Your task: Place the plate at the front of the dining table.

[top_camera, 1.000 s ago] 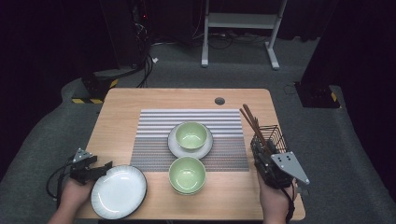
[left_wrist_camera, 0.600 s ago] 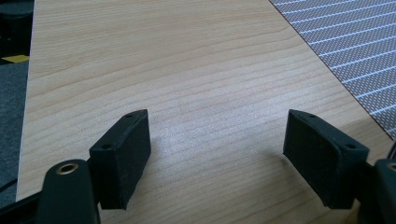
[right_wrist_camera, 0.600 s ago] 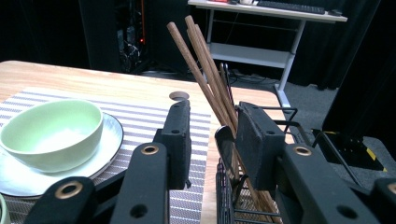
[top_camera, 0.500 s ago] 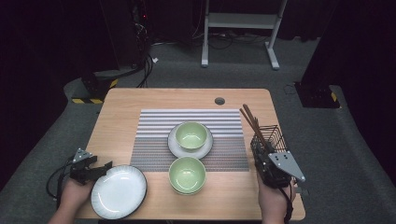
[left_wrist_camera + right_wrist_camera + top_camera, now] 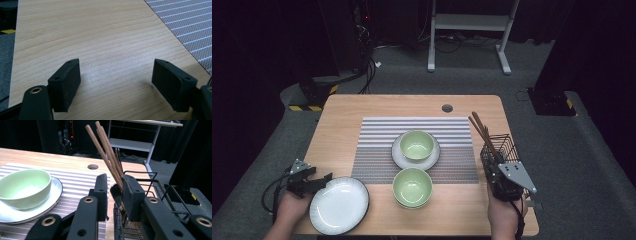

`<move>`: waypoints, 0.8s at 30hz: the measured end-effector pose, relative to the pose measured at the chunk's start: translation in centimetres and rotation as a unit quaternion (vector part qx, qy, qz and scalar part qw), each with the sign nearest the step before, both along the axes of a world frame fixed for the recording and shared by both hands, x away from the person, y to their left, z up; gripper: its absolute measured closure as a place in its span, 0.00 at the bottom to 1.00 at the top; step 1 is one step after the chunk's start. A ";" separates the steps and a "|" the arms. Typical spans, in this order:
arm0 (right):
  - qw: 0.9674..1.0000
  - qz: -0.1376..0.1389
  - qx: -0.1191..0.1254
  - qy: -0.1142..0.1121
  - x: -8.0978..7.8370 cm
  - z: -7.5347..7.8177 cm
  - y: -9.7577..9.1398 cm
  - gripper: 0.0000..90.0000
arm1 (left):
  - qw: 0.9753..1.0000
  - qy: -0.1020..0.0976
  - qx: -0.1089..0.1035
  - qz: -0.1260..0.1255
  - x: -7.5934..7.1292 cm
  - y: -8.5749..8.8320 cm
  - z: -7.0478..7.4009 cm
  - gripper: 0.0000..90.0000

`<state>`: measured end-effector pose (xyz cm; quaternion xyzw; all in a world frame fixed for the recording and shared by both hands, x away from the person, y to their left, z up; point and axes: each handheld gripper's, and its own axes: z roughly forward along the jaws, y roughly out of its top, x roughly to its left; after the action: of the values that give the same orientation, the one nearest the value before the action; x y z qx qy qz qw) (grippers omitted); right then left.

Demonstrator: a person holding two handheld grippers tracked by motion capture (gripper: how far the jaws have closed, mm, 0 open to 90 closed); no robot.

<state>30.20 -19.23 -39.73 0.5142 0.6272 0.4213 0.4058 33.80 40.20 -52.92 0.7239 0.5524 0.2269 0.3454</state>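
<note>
Brown wooden chopsticks (image 5: 107,152) are standing tilted in a black wire basket (image 5: 501,150) that is sitting near the right edge of the wooden tabletop (image 5: 362,107), just beyond the right gripper (image 5: 115,192). That gripper's jaws have just been closing and are now standing narrow, one on either side of the basket's near wall and the lower shafts of the chopsticks; whether the pads are pressing on anything I cannot tell. In the high view the right gripper (image 5: 494,167) is resting against the near side of the basket.

The left gripper (image 5: 116,82) is lying near the tabletop's front left corner with its jaws standing wide apart over bare wood, holding nothing. In the high view it (image 5: 328,177) is pointing at the rim of a white plate (image 5: 339,205) by the front edge, seemingly touching it.

A grey striped placemat (image 5: 377,145) is covering the middle of the tabletop. On it a pale green bowl (image 5: 417,145) is sitting on a white saucer (image 5: 401,157), and a second green bowl (image 5: 412,187) is overlapping the mat's near edge.
</note>
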 end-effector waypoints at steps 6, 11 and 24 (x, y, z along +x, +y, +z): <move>1.000 -0.003 -0.005 0.001 0.0 0.0 0.1 0.87 | 1.000 0.000 0.000 0.000 0.0 0.0 0.0 0.26; 1.000 -0.007 -0.009 -0.002 -0.1 0.1 0.0 0.90 | 1.000 0.000 0.000 0.000 0.0 0.0 0.0 0.26; 0.999 -0.013 -0.027 -0.017 -0.3 0.2 0.0 0.96 | 1.000 0.000 0.000 0.000 0.0 0.0 0.0 0.26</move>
<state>29.87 -19.25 -39.51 0.5037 0.6247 0.4073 0.4360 33.80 40.19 -52.92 0.7238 0.5524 0.2269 0.3456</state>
